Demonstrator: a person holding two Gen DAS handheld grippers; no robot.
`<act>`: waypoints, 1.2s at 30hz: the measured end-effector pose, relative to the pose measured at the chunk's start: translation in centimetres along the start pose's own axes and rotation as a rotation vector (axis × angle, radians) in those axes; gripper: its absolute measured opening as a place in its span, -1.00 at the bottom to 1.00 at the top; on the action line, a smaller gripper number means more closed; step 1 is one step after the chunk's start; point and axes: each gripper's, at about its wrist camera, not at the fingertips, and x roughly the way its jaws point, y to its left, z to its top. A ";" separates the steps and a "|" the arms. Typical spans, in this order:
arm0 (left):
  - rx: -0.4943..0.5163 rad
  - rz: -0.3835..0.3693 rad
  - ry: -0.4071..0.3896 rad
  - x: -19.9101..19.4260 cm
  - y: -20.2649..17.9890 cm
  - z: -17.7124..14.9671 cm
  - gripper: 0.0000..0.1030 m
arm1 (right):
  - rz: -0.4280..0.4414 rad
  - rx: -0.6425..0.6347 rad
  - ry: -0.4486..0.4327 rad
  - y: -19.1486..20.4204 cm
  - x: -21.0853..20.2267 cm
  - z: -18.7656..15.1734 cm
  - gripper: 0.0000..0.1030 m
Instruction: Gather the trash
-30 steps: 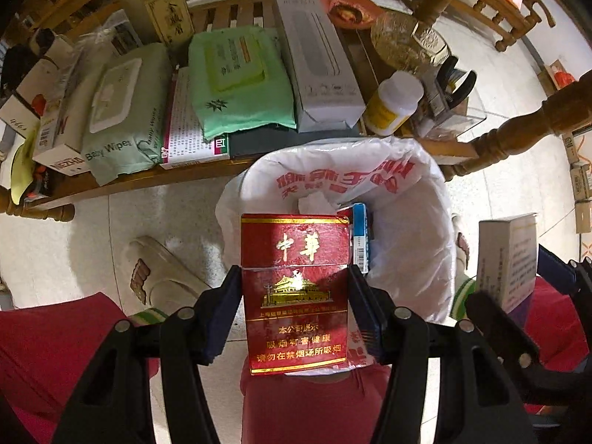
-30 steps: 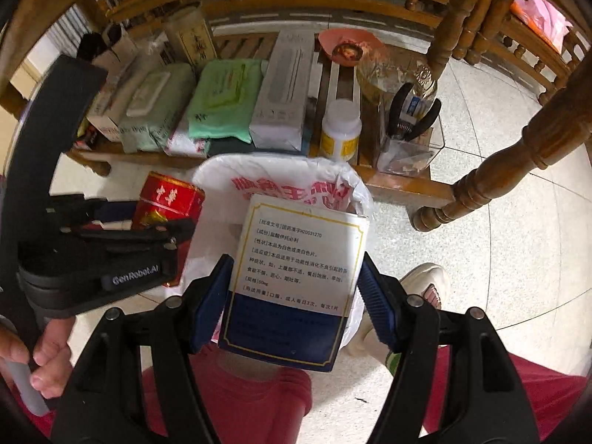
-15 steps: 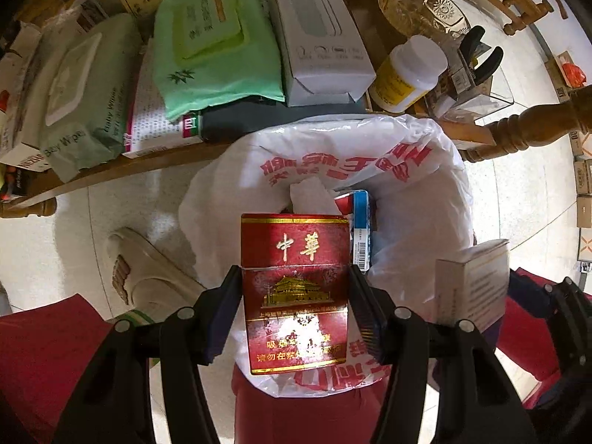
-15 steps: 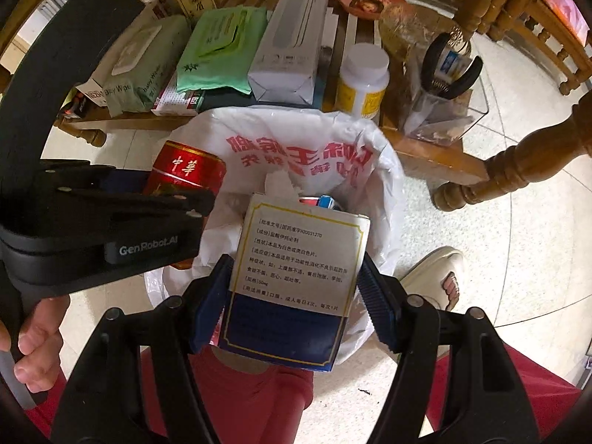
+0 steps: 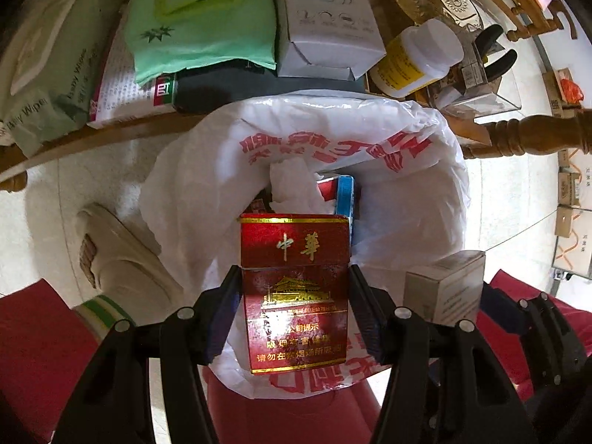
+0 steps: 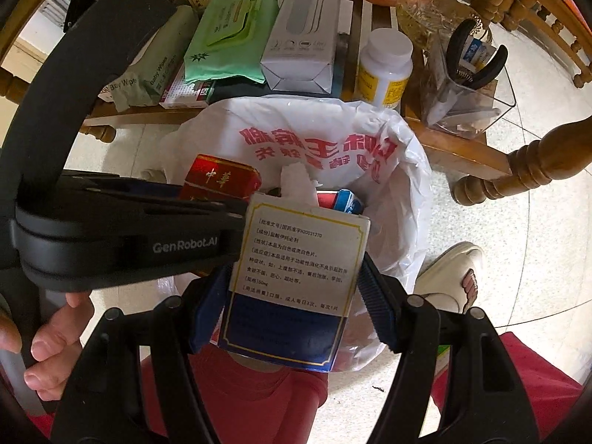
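My left gripper (image 5: 294, 310) is shut on a red cigarette pack (image 5: 294, 288) with gold print, held just over the mouth of a bin lined with a white plastic bag (image 5: 333, 140). My right gripper (image 6: 292, 303) is shut on a white and blue medicine box (image 6: 296, 259), held beside it over the same bag (image 6: 314, 140). That box (image 5: 444, 285) shows at the right in the left wrist view, and the red pack (image 6: 222, 181) shows at the left in the right wrist view. Inside the bag lie crumpled tissue (image 5: 292, 185) and a blue and red box (image 5: 342, 192).
Behind the bin stands a low wooden table (image 5: 111, 133) with wipes packs (image 5: 199, 18), a white carton (image 5: 325, 26), a white pill bottle (image 5: 418, 59) and a clear holder with pliers (image 6: 470, 85). Slippered feet (image 5: 118, 259) and red trouser legs flank the bin. A carved chair leg (image 6: 525, 162) is at right.
Both grippers have sunk toward the bag with their boxes still gripped, and they now point more steeply down. The bag's mouth fills more of each view.
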 end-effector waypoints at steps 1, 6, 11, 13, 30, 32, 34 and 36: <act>-0.002 0.001 0.001 0.1 0.0 0.0 0.10 | 0.003 0.002 0.002 0.0 0.1 0.0 0.29; -0.023 -0.002 0.026 0.5 0.3 0.1 0.12 | 0.002 0.008 0.009 -0.1 0.3 0.1 0.30; -0.020 0.001 0.036 0.8 0.3 0.0 0.33 | -0.008 0.032 0.002 -0.6 0.3 0.3 0.52; -0.012 0.012 0.026 0.5 0.1 0.0 0.44 | -0.001 0.042 -0.002 -0.8 0.1 0.4 0.52; -0.034 0.031 -0.009 -0.8 0.5 -0.3 0.55 | -0.020 0.067 -0.003 -1.3 -0.3 0.1 0.52; -0.037 0.040 -0.023 -1.4 0.7 -0.5 0.57 | -0.031 0.093 -0.008 -1.9 -0.6 0.0 0.52; -0.037 0.056 -0.041 -2.2 0.7 -0.8 0.63 | -0.036 0.132 -0.026 -2.7 -1.3 -0.2 0.53; -0.032 0.078 -0.061 -2.9 0.7 -1.3 0.64 | -0.047 0.163 -0.050 -3.3 -2.3 -0.3 0.53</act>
